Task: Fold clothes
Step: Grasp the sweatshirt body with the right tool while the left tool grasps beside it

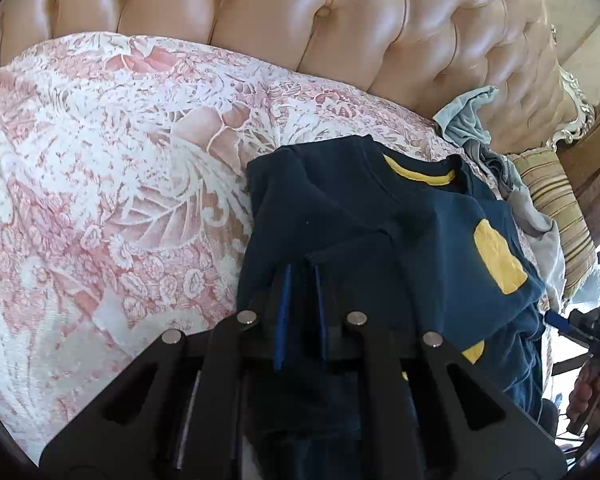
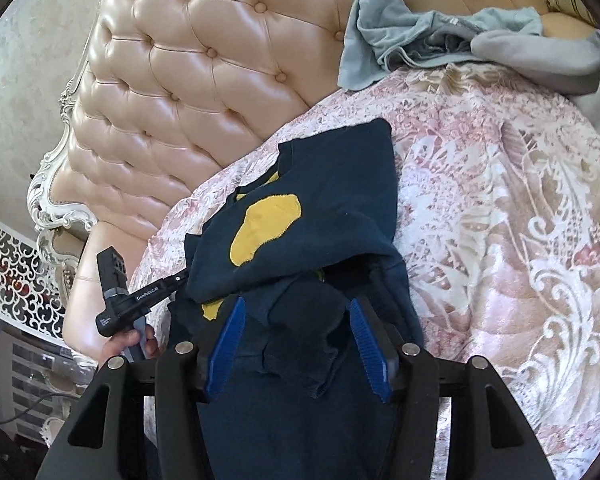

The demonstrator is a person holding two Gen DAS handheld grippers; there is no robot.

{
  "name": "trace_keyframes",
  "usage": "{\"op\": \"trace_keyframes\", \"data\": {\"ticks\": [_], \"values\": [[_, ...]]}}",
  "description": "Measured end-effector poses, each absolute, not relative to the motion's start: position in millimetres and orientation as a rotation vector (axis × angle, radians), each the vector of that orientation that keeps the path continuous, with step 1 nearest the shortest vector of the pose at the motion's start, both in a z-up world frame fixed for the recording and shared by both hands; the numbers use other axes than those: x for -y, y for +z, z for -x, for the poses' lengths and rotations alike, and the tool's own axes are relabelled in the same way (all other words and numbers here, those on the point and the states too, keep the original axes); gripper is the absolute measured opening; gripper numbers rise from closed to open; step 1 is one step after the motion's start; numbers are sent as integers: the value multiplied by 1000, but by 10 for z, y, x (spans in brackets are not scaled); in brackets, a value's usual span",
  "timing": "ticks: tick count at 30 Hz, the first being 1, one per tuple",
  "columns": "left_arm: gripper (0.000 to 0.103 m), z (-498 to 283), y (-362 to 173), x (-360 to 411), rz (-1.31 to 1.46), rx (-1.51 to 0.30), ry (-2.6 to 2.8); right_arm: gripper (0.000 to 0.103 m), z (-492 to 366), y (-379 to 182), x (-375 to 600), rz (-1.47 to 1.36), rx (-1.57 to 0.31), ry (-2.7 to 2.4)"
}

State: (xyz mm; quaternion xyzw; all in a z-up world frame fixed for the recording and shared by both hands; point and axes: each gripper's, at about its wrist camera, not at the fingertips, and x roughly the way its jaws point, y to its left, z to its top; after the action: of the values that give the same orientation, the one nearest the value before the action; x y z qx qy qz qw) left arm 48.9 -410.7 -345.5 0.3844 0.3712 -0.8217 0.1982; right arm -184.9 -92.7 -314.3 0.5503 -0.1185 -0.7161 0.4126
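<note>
1. Mid-fold, by the look of it: navy shirt (image 1: pixel 360 216) lying on the bedspread (image 1: pixel 100 200) near the headboard (image 1: pixel 340 20), partly doubled over itself, with the near end bunched up towards both grippers.
2. Left gripper (image 1: pixel 301 268): fingers drawn nearly together with dark cloth between them, probably pinching a shirt edge, though navy on black makes the contact hard to read.
3. Right gripper (image 2: pixel 297 302): fingers spread wide, a rumpled lump of the shirt sitting between the pads, not clamped.
4. Next, likely: closing the right fingers on that lump, then lifting both held edges together, level and taut, so that the fold lands square and not skewed.
5. Shirt: soft matt knit, limp, creasing readily; a yellow patch (image 2: pixel 264 228) with a stitched wavy outline, and a yellow band (image 1: pixel 420 172) inside the collar.
6. Bedspread: pink and white, raised floral weave, grippy enough to drag at the cloth.
7. Headboard: glossy peach padding, button-tufted into diamonds.
8. Further off: a loose grey-blue heap (image 2: pixel 420 28) of other clothes against the headboard, unfolded.
</note>
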Motion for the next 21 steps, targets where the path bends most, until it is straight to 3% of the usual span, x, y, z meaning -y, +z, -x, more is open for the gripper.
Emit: {"op": "trace_keyframes", "data": {"ticks": [2, 4, 9, 12, 14, 17, 21], "values": [[30, -497, -3455, 4129, -1046, -1119, -2317, 56, 1844, -3152, 912, -1385, 337, -1797], [56, -506, -3455, 4145, -1005, -1213, -2345, 57, 1842, -3162, 891, -1387, 380, -1792], [58, -432, -3424, 4056, -1023, -1129, -2374, 60, 1828, -3164, 838, -1407, 416, -1795], [36, -437, -3419, 4063, -1038, -1131, -2376, 61, 1813, -3173, 811, -1417, 431, -1792], [30, -427, -3429, 4059, -1058, -1109, -2375, 62, 1800, -3188, 794, -1424, 443, -1792], [9, -438, -3435, 4069, -1069, -1105, -2372, 62, 1781, -3209, 769, -1435, 461, -1792], [3, -522, -3329, 4114, -1009, -1134, -2406, 63, 1794, -3232, 761, -1436, 542, -1778]]}}
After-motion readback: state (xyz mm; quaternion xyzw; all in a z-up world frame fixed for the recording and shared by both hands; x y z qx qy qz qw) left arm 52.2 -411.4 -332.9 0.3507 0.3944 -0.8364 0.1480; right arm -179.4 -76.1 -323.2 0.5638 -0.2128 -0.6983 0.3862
